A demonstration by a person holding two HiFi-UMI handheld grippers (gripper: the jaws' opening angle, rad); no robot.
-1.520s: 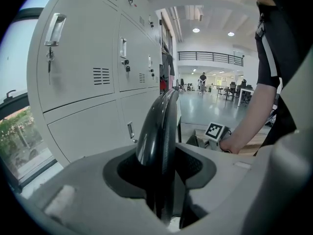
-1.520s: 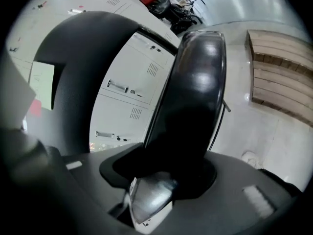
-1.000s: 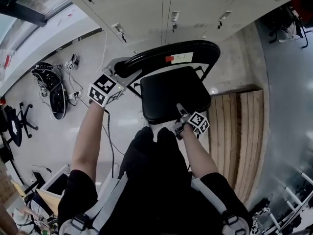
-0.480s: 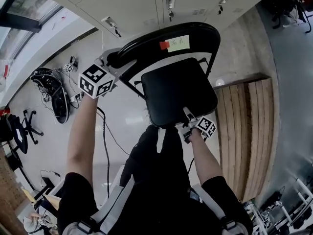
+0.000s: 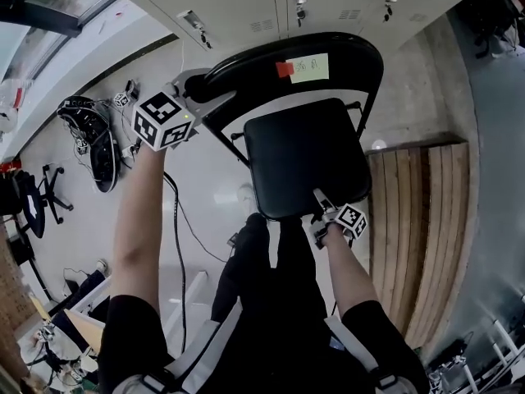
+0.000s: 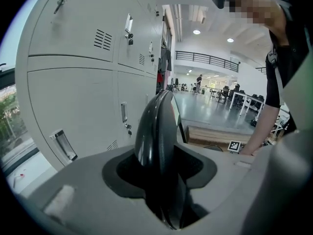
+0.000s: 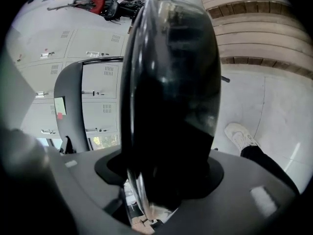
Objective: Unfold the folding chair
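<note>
Grey lockers point(image 5: 246, 6) across the top of the head view, pale floor point(image 5: 205, 195) below, wooden platform point(image 5: 418, 220) to the right. Before the lockers, folding chair point(image 5: 303, 158) partly opened: black seat point(image 5: 283, 183) tilted out beneath the curved black backrest point(image 5: 361, 52), with a pale label point(image 5: 312, 66) stuck on the latter. At the backrest's left end, left gripper point(image 5: 195, 91); at the seat's near edge, right gripper point(image 5: 320, 197), just above the person's dark trousers point(image 5: 271, 286).

Left gripper view: jaws closed on the backrest's rim, rim seated deep in the notch between them, no gap seen. Lockers close behind, open hall beyond.

Right gripper view: seat's front edge between the jaws, filling most of the opening. Jaws just been opening, now standing wide, with a sliver of light along one side of the seat; no firm clamp seen. Backrest and lockers at left, white shoe point(image 7: 239, 136) on the floor at right.
</note>
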